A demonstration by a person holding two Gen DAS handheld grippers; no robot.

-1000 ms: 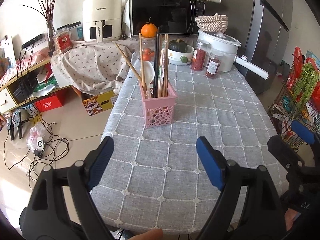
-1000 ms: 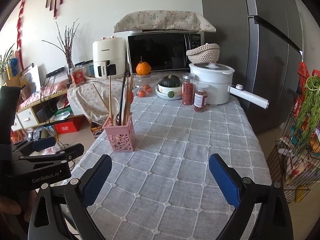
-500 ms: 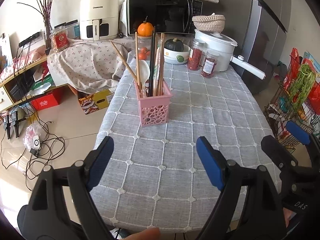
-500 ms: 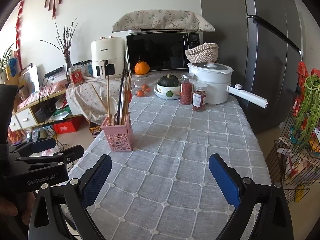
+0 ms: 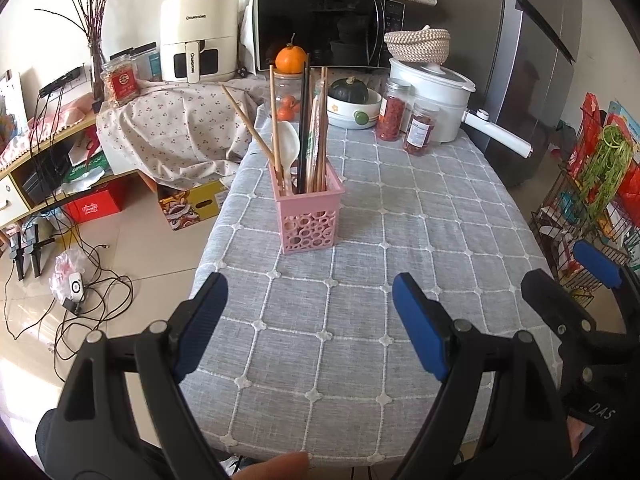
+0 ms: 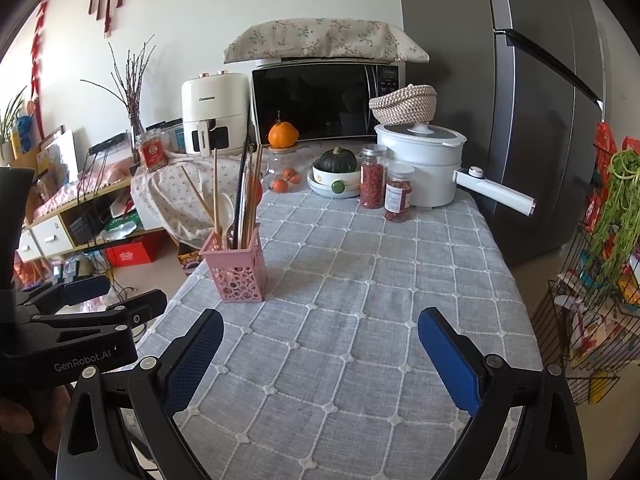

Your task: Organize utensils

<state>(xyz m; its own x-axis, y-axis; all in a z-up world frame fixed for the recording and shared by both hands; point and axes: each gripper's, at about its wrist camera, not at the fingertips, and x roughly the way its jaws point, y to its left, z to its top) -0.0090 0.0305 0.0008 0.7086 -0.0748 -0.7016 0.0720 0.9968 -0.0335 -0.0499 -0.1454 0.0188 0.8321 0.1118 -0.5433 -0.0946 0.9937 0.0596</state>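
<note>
Pink plastic, pierced with round holes, makes up the utensil holder (image 5: 309, 211) that stands upright on the grey checked cloth of the desk (image 5: 400, 280), toward its left edge. Inside it stand several wooden chopsticks (image 5: 273, 116), one dark pair (image 5: 304, 120) and a white spoon (image 5: 289, 148) with its bowl upward; one chopstick (image 5: 248, 122) leans out to the left. At the far end of the desk sit two jars of red contents (image 5: 392, 114), a bowl holding a green squash (image 5: 352, 106), a clear jar with an orange on top (image 5: 289, 80), and a white pot (image 5: 434, 100) with a woven basket (image 5: 417, 45) behind it.

Both grippers hover low over the near end of the desk, well apart from the holder, and nothing is between their pads. Left gripper (image 5: 310, 320): spread wide, pointing at the holder. Right gripper (image 6: 320, 356): likewise spread, aimed along the desk, with the left one beside it at the desk's left edge.
</note>
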